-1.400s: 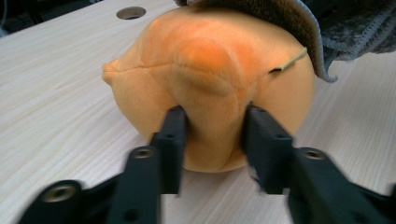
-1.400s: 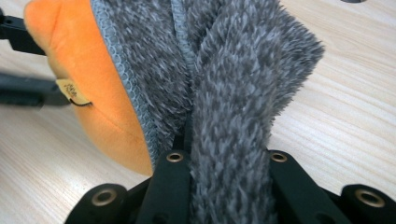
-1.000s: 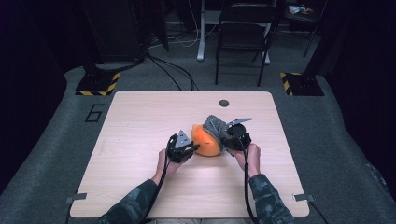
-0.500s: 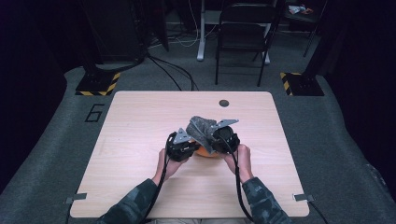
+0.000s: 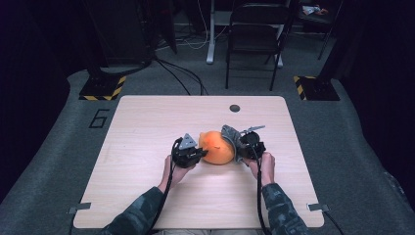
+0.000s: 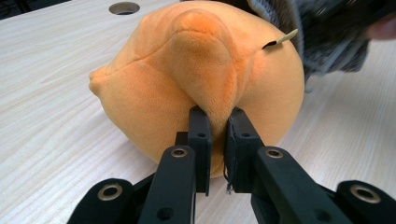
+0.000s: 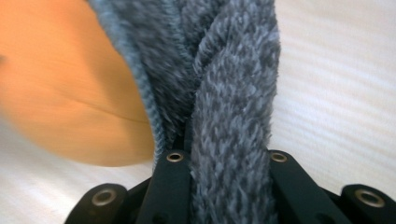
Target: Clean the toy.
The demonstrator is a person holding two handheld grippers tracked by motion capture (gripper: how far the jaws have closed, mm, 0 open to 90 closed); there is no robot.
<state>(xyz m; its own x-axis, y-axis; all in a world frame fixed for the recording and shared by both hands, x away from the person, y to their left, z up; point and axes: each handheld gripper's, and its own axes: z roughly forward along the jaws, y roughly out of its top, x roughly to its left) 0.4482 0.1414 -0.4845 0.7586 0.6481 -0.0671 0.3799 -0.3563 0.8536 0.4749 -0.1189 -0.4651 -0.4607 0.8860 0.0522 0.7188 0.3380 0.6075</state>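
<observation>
Orange plush (image 5: 218,147) on counter (image 5: 147,127): our left gripper (image 6: 218,133) pinches its fold; right gripper (image 5: 243,148), opposite side, clamps grey fuzzy cover (image 7: 229,70).

One orange plush toy (image 5: 218,147); one grey fuzzy cloth (image 5: 230,134); two tongs; one worktop (image 5: 147,122); one folding chair (image 5: 254,29) behind.

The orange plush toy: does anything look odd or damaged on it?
No damage shows. The orange plush toy is pinched at a raised fold by the left tool, and the grey fuzzy cover hangs only at one side, held by the right tool.
</observation>
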